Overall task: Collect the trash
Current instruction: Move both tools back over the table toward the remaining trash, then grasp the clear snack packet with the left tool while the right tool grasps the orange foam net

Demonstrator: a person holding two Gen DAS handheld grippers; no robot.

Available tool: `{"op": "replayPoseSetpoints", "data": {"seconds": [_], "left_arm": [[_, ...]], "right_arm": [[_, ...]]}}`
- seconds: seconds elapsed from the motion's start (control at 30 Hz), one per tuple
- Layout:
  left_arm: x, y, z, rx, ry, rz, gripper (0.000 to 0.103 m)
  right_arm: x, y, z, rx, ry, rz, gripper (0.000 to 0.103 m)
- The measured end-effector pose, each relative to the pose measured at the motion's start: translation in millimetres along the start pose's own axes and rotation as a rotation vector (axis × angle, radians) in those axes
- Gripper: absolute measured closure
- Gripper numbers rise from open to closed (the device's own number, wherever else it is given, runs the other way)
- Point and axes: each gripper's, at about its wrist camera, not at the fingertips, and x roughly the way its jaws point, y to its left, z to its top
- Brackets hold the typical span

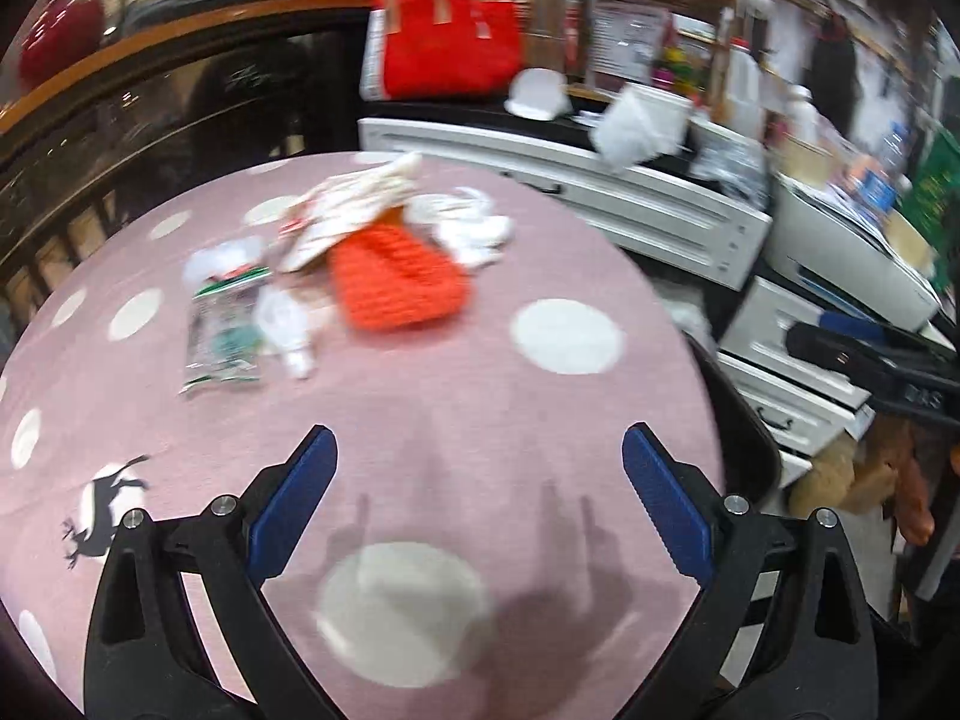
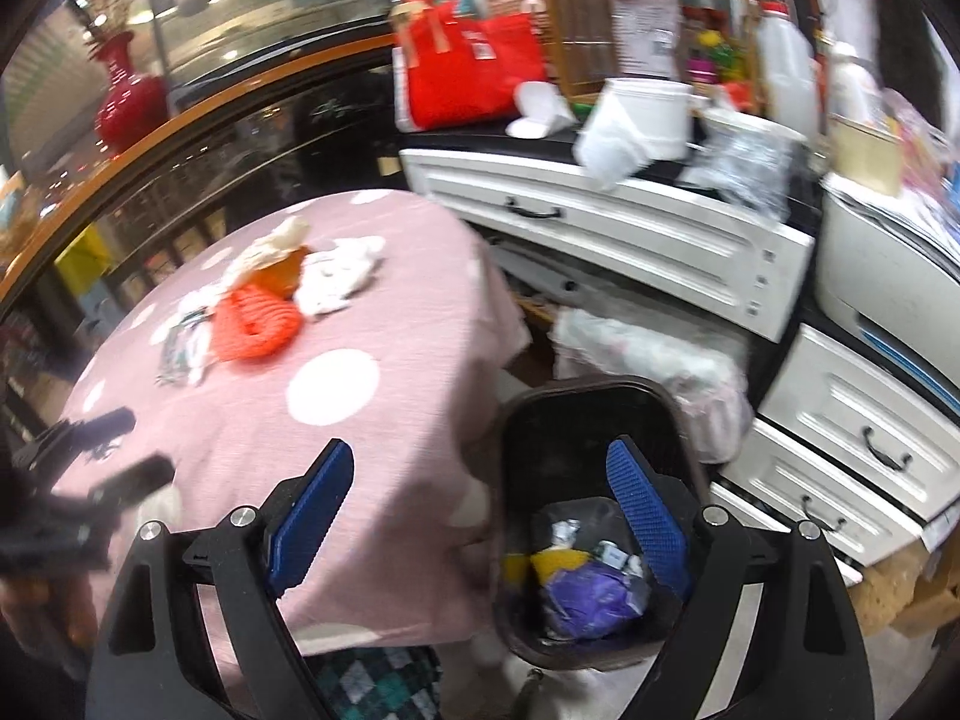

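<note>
Trash lies in a pile on the far part of the pink dotted tablecloth (image 1: 420, 396): an orange net bag (image 1: 396, 282), a clear green-printed wrapper (image 1: 225, 330), crumpled white tissue (image 1: 474, 228) and a printed paper wrapper (image 1: 354, 204). The pile also shows in the right wrist view, with the orange net bag (image 2: 255, 324) and white tissue (image 2: 336, 276). My left gripper (image 1: 480, 468) is open and empty over the near table. My right gripper (image 2: 480, 480) is open and empty above the table edge and a dark bin (image 2: 591, 420) holding trash.
White drawer cabinets (image 2: 600, 228) stand behind and right of the table, cluttered with a red bag (image 2: 474, 78), containers and bottles. A white plastic bag (image 2: 654, 360) sits behind the bin. A glass counter (image 2: 180, 168) curves along the left.
</note>
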Motion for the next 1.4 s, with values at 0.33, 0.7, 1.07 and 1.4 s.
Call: {"op": "replayPoseSetpoints", "data": {"seconds": [0.33,0.7,1.07,1.4], "left_arm": [[11,96,9,-0.109,0.023,0.158,0.028],[61,143,35,-0.191,0.097,0.144,0.034],[77,152,41,-0.199,0.110,0.143,0.060],[30,159,26,-0.257,0.020,0.157,0.065]], "right_arm": [[19,59,13,-0.106,0.020,0.095,0.018],[28,85,15,-0.161,0.046,0.115,0.018],[49,106,23,-0.198,0.067,0.130,0.018],[83,141,44,-0.246,0.090,0.188,0.018]]}}
